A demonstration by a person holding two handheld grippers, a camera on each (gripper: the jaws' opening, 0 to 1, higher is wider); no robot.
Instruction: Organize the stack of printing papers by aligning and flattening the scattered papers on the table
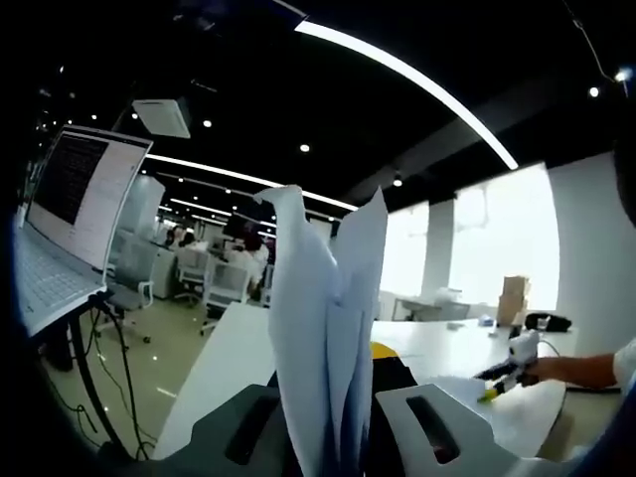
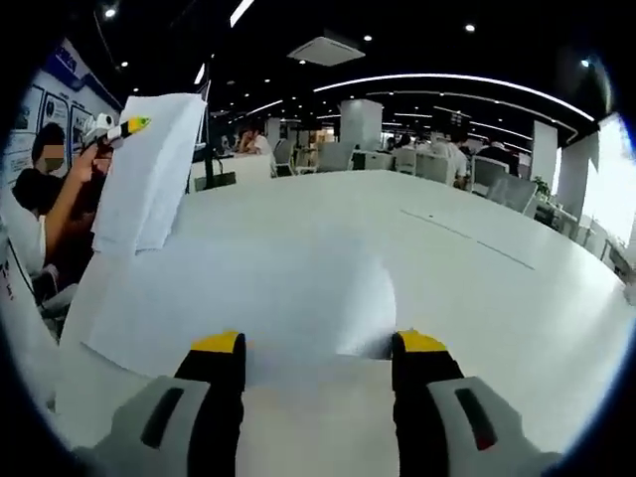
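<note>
Sheets [image 1: 328, 328] pinched upright in left hand-held gripper [image 1: 333, 417], curling, smooth.

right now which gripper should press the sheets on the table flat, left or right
Right. The right gripper is open and low over the loose sheets lying on the table. The left gripper is shut on raised papers, so it is occupied.
</note>
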